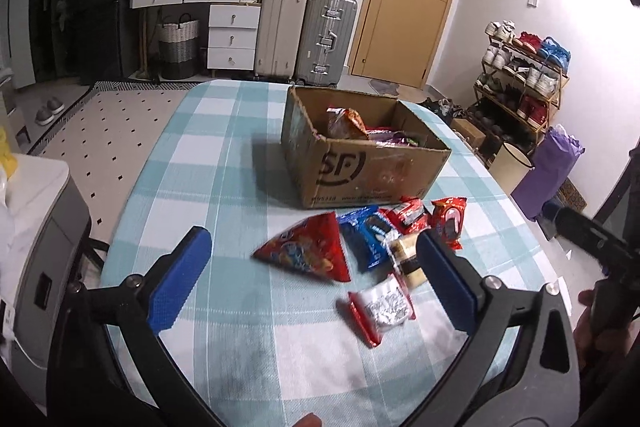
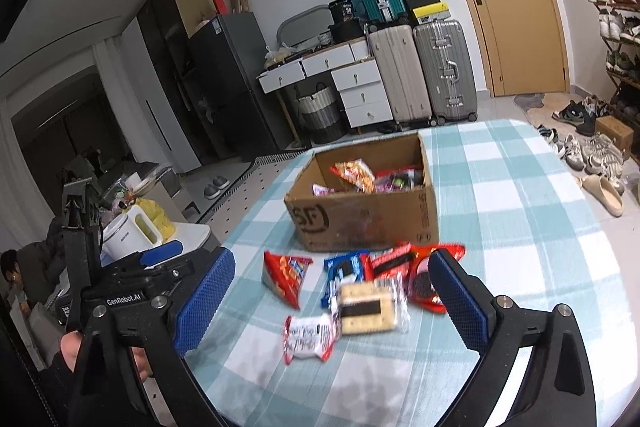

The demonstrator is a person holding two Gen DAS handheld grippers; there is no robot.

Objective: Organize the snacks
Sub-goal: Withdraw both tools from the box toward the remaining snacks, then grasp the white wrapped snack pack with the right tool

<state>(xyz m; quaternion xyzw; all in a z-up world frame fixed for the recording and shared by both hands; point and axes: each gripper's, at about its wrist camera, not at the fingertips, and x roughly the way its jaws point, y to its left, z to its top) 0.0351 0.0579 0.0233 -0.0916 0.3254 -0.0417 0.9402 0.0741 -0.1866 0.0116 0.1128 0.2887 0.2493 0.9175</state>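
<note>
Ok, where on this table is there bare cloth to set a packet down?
Bare checked tablecloth lies left of the cardboard box, and more lies right of it, toward the shoe rack. The near edge under both open tools is also free. It is crowded just in front of the box, where the loose snack packets lie.

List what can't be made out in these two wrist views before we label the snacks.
- Cardboard box contents: both views show only the top packets; the near wall hides the rest.
- Cracker pack: left view, its right part sits behind the left gripper finger.
- Round-logo red packet: right view, partly behind the right gripper finger.
- Print on the white packet: too blurred to read.
</note>
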